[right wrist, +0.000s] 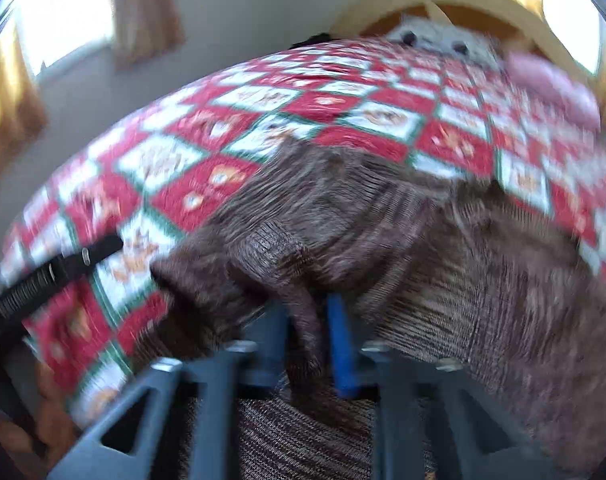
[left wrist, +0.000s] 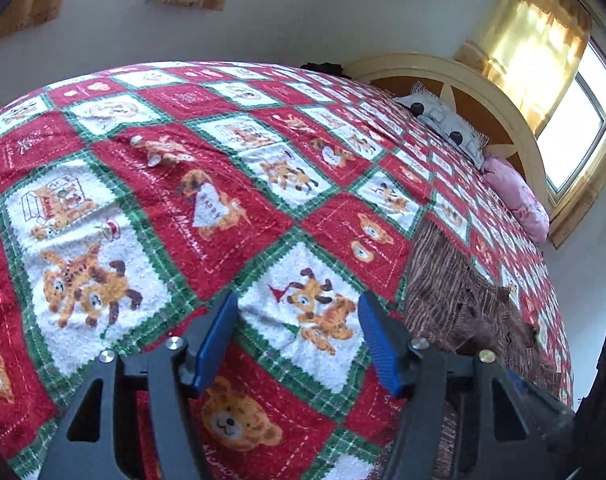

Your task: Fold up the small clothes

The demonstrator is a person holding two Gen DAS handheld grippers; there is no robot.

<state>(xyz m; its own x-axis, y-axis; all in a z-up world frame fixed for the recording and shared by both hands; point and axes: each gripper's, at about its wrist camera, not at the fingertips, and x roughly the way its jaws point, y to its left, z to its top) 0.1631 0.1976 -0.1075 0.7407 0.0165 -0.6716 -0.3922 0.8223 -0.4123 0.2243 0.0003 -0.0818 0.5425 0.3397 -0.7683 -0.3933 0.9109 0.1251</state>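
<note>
A brown knitted garment (right wrist: pixel 383 232) lies on the red, white and green bear-pattern bedspread (left wrist: pixel 207 216). My right gripper (right wrist: pixel 309 312) is shut on a fold of this garment, and the knit bunches up between its blue pads; that view is blurred. In the left wrist view the same brown garment (left wrist: pixel 455 300) lies to the right of my left gripper (left wrist: pixel 299 304). The left gripper is open, with only bedspread between its blue pads (left wrist: pixel 217 340). Part of the other gripper's black body (right wrist: pixel 59 272) shows at the left of the right wrist view.
A grey patterned pillow (left wrist: pixel 447 124) and a pink pillow (left wrist: pixel 519 200) lie at the head of the bed under a curved yellow headboard (left wrist: pixel 503 108). Curtained windows (left wrist: pixel 575 120) line the walls. The bedspread stretches wide to the left of the garment.
</note>
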